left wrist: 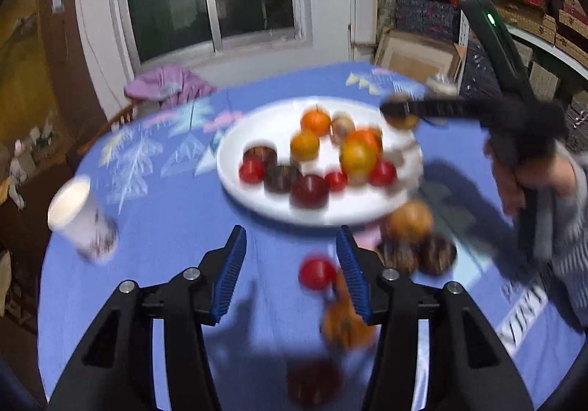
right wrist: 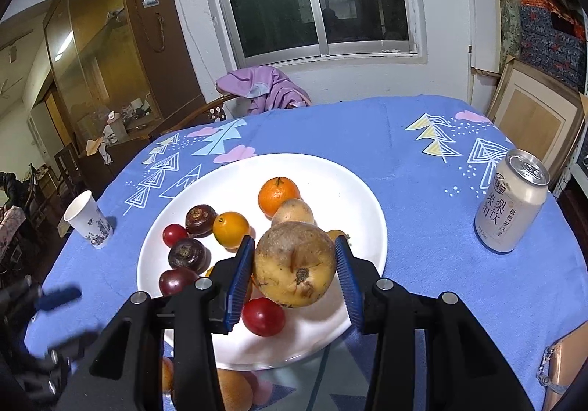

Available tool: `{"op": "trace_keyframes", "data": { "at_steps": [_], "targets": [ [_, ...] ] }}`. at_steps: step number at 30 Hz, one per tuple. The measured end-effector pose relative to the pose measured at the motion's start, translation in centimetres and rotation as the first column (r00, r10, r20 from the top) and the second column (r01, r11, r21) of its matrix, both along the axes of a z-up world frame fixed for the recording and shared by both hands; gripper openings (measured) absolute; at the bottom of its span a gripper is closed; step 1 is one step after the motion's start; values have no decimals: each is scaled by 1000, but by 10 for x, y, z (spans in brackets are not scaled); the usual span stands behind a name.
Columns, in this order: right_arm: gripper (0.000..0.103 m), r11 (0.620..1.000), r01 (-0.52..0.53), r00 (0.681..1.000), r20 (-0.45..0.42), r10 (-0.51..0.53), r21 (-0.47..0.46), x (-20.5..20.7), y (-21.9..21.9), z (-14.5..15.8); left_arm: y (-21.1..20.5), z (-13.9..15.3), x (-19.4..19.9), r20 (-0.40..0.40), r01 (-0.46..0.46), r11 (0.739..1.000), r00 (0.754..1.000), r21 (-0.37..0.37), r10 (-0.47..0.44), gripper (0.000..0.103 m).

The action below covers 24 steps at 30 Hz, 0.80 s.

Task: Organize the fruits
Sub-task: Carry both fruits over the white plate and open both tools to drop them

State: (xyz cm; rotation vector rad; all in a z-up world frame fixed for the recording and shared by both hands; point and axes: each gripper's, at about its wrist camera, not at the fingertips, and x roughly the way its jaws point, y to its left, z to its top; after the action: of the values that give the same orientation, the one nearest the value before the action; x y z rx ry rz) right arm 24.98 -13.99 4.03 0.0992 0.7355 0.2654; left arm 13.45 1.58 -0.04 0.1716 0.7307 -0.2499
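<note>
A white plate [right wrist: 330, 168] on the blue tablecloth holds oranges, small red fruits and dark round fruits. My right gripper [right wrist: 296, 242] is shut on a yellow-brown pear [right wrist: 294, 264] just above the plate's near side; in the left wrist view it [left wrist: 400, 111] reaches in over the plate [left wrist: 257, 139] from the right. My left gripper [left wrist: 291, 238] is open above the cloth in front of the plate. A small red fruit [left wrist: 316, 273] lies between its fingers near the right pad, untouched. The left wrist view is blurred.
Loose fruits lie on the cloth by the plate: an orange [left wrist: 409, 220], two dark ones [left wrist: 437, 255], another orange [left wrist: 345, 326]. A paper cup [right wrist: 88, 223] stands left, a drink can [right wrist: 511, 205] right. A hand [left wrist: 533, 183] holds the right gripper.
</note>
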Motion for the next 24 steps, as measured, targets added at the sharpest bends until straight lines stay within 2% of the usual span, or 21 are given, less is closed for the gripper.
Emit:
{"op": "trace_keyframes", "data": {
  "at_steps": [2, 6, 9, 11, 14, 18, 22, 24],
  "targets": [
    [45, 1000, -6, 1000, 5, 6, 8, -1, 1, 3, 7, -14, -26, -51, 14, 1000, 999, -11, -15, 50],
    [45, 1000, -13, 1000, 12, 13, 20, -3, 1, 7, 7, -43, -57, -109, 43, 999, 993, 22, -40, 50],
    [45, 1000, -17, 1000, 8, 16, 20, -4, 3, 6, 5, -60, -56, -143, 51, 998, 989, 23, -47, 51],
    [45, 1000, -20, 1000, 4, 20, 19, -5, 3, 5, 9, -56, -51, -130, 38, 999, 991, -12, -39, 39],
    [45, 1000, -24, 1000, 5, 24, 18, -6, 4, 5, 16, -55, -46, -123, -1, 999, 992, -35, -4, 38],
    [45, 999, -19, 1000, 6, 19, 27, -5, 3, 6, 20, -27, -31, -60, -49, 998, 997, -31, 47, 38],
    [45, 1000, -10, 1000, 2, 10, 27, -4, 2, 4, 1, 18, 18, 66, -75, 997, 995, -6, 76, 38],
    [45, 1000, -7, 1000, 10, 7, 25, -5, 1, 6, -11, 27, 47, 89, -94, 995, 991, -17, 95, 38]
  ]
}}
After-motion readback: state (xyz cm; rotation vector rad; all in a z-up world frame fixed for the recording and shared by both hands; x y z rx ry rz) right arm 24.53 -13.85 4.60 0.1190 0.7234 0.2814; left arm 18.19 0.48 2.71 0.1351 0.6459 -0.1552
